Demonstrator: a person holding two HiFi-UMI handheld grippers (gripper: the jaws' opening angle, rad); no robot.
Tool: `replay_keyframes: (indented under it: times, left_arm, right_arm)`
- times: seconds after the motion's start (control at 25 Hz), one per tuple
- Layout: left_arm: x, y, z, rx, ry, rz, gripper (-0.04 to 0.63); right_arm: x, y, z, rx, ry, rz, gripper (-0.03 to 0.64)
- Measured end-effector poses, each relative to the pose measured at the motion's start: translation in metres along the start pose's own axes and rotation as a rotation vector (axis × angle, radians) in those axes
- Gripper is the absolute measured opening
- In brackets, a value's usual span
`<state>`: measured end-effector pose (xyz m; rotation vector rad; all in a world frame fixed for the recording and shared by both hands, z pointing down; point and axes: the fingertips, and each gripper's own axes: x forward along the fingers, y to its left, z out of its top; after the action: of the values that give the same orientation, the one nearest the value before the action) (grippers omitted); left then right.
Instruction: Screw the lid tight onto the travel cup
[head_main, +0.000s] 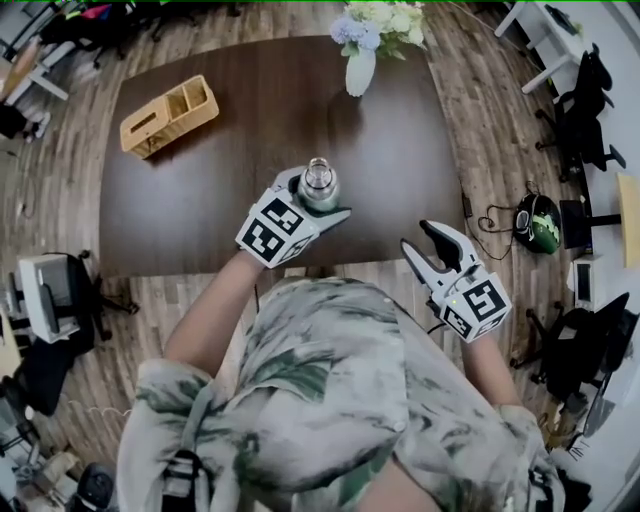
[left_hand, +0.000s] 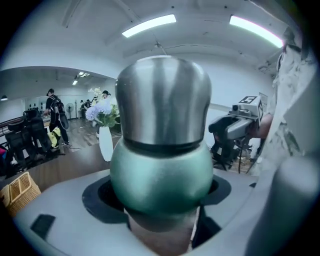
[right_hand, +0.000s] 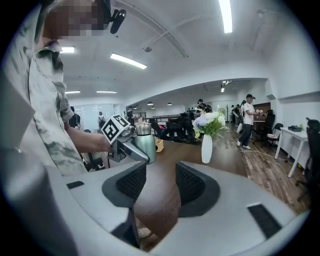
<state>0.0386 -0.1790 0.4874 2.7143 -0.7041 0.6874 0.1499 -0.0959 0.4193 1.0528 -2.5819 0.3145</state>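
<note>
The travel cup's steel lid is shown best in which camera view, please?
The left gripper view: the steel lid is large and central, seated on the green travel cup. The head view shows only its top from above; the right gripper view shows it small and distant.

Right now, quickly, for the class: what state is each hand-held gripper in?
Left hand-held gripper: closed on the cup.
Right hand-held gripper: open, holding nothing.
</note>
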Motion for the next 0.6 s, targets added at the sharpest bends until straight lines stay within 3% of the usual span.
replay_keyframes:
  times: [0.32, 0.6]
  left_arm:
    - [-0.017, -0.056, 0.029, 0.052, 0.031, -0.143, 0.390]
    - [-0.028, -0.099, 0.054, 0.117, 0.036, -0.308, 0.390]
  right_arm:
    - [-0.019, 0.001, 0.025, -0.021, -0.058, 0.119, 0.205]
    - [-0.026, 0.019, 0.065, -0.070, -0.100, 0.341, 0.219]
